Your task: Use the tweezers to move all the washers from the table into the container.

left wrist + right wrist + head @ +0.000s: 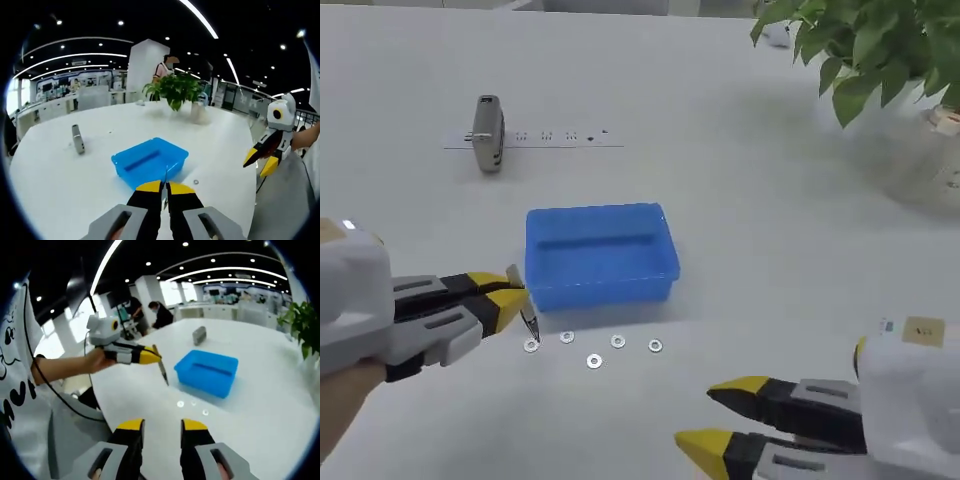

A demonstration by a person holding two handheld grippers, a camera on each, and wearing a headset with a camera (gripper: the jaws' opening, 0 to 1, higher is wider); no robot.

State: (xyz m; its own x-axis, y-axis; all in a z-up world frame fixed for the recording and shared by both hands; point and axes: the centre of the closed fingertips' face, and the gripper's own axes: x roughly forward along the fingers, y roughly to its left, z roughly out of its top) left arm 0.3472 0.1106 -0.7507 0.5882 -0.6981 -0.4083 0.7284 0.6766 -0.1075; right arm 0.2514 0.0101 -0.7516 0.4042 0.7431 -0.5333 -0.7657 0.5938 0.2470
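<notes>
**A:** ok, what's nearest the camera?

**B:** The right gripper (694, 415), low on the right of the head view. Its jaws are spread apart with nothing between them.

**A:** and the other one?

**B:** The left gripper (517, 292) comes in from the left, pinched tight on the tweezers (527, 318). They slant down toward the desk (770, 220), and the tip sits right at the leftmost washer (can't tell if it's actually touching).

**A:** so where's the stuff to move?

**B:** Five washers (595, 361) lie loose on the desk in a rough row, just in front of the blue container (605, 285). One of them sits a bit nearer the camera than the rest.

**A:** anything further back?

**B:** Yep, a power strip (555, 137) lies flat with a grey adapter (488, 130) plugged into its left end. A leafy plant (880, 45) is in the far right corner.
</notes>
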